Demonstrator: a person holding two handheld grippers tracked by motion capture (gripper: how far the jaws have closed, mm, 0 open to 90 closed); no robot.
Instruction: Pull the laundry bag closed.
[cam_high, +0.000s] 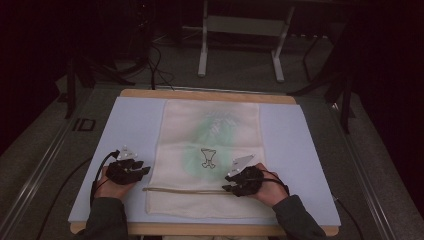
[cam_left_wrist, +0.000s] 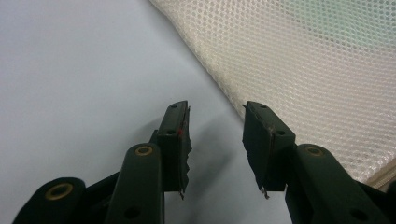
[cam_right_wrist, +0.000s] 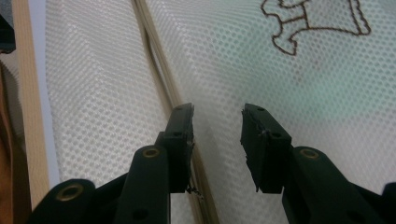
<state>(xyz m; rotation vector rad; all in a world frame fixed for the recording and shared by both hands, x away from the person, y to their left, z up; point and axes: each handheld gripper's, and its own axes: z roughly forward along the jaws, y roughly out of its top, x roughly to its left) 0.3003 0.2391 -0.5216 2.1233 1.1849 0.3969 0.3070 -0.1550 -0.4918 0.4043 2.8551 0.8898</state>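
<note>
Step in hand: both tools sit at the near end of a mesh laundry bag (cam_high: 210, 155), apparently lining up to work its zipper band (cam_high: 185, 190); nothing is gripped yet.
Right tool (cam_high: 239, 181): jaws spread, nothing between the pads; in the right gripper view it hovers over the mesh, one jaw just above the zipper band (cam_right_wrist: 161, 65).
Left tool (cam_high: 131, 169): jaws spread and empty, over the bare blue mat (cam_left_wrist: 79, 70), just beside the bag's left edge (cam_left_wrist: 299, 74).
Next move: likely the right tool has to settle on the zipper's end and close on it, while the left moves onto the mesh to hold the bag down.
Bag: lies flat and lengthwise in the middle of the blue mat on the surface (cam_high: 210, 95), the zipper band crossing its near end.
Inside the bag: a pale green shape shows through the mesh beside a small brown embroidered figure (cam_high: 208, 158).
</note>
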